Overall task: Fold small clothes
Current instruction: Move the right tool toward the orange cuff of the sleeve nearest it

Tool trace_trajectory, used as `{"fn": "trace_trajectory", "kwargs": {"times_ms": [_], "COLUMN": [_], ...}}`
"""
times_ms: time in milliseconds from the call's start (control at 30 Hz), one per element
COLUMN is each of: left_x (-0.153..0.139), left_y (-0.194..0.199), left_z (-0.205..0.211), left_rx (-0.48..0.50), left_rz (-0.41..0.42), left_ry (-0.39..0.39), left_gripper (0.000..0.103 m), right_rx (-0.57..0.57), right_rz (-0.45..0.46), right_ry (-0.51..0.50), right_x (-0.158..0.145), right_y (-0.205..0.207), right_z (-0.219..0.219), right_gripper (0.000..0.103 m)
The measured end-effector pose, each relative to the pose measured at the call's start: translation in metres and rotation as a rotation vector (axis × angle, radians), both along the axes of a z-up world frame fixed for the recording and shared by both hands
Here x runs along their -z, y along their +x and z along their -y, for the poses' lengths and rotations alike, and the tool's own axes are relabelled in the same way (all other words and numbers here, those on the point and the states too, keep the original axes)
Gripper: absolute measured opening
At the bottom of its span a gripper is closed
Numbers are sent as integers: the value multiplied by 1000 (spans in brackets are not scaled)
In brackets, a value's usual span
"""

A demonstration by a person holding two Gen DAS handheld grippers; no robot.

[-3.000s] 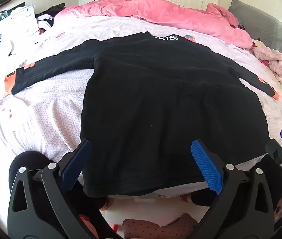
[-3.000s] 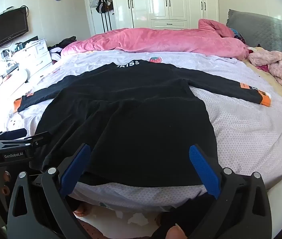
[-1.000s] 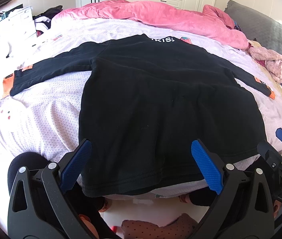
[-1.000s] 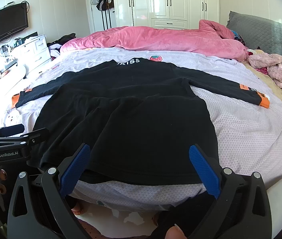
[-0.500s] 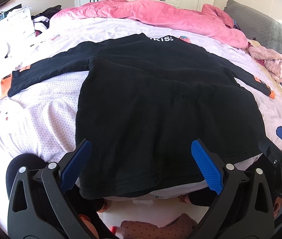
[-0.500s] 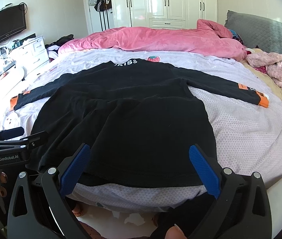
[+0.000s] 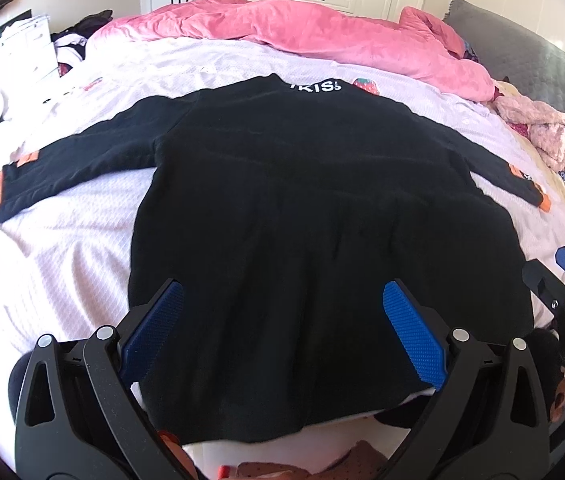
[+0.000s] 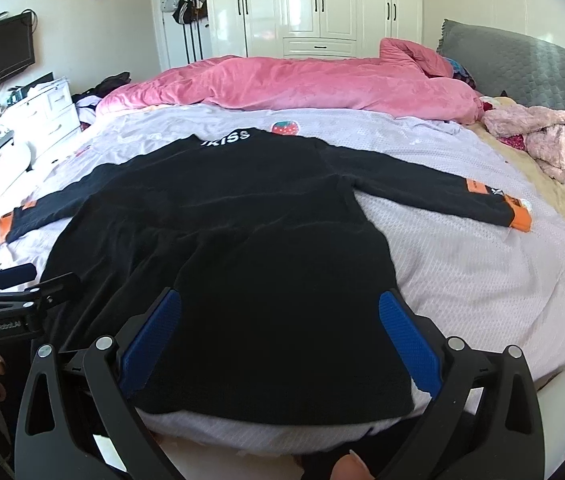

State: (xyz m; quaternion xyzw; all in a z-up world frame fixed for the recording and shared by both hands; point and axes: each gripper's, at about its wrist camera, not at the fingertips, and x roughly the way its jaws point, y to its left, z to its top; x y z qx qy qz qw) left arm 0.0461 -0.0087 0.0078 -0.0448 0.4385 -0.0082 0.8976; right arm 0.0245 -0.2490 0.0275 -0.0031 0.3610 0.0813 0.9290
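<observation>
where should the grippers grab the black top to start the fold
Take the black top at its two near hem corners, coming in low from the bed's near edge. It lies flat with sleeves spread, and the hem overhangs that edge, so open jaws can slide around it.

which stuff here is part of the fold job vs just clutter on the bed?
Job:
black top, spread flat, both sleeves out, nothing folded yet
left gripper, open, at the hem
right gripper, open, at the hem

Lying about:
pink duvet
fluffy pink garment
dark clothes pile by the drawers
</observation>
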Motion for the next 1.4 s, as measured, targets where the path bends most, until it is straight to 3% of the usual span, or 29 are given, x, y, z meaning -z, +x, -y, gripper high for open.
{"fn": "trace_trajectory", "kwargs": {"times_ms": [967,1400], "left_x": [-32,-31], "left_y": [115,158], "left_z": [2,12], "left_rx": [-16,24], "left_rz": [27,10], "left_ry": [-31,-58], "left_gripper": [94,94], "right_rx": [78,117], "right_rz": [48,12], "right_ry": [-6,30], "right_x": [-52,-59], "right_y": [129,197], "right_z": [10,25], "right_gripper": [99,99]}}
